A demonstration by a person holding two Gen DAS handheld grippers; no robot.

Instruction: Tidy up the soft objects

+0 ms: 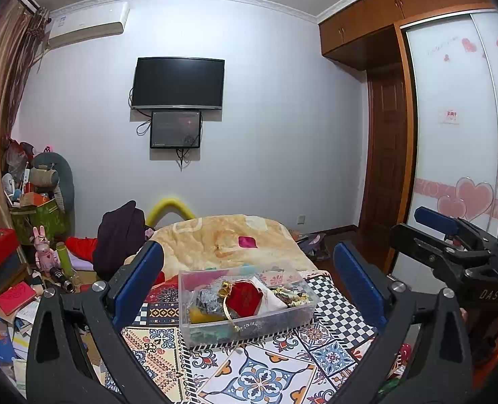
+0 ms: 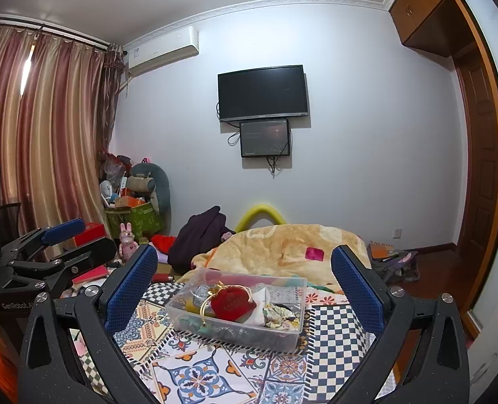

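A clear plastic box (image 1: 303,318) (image 2: 284,335) stands on the patterned cloth (image 1: 262,370) (image 2: 195,370). It holds several soft pouches, among them a red one with a gold cord (image 1: 245,298) (image 2: 232,304). A small pink cloth (image 1: 247,241) (image 2: 314,253) lies on the beige blanket (image 1: 215,235) (image 2: 282,245) behind the box. My left gripper (image 1: 249,269) is open and empty, held above and in front of the box. My right gripper (image 2: 244,271) is open and empty, likewise short of the box. Each gripper shows at the other view's edge.
A dark garment (image 1: 119,235) (image 2: 198,235) lies left of the blanket. Cluttered boxes, books and toys (image 1: 30,252) fill the floor at left. A wardrobe (image 1: 458,118) and wooden door (image 1: 383,155) stand at right. A TV (image 1: 178,82) hangs on the far wall.
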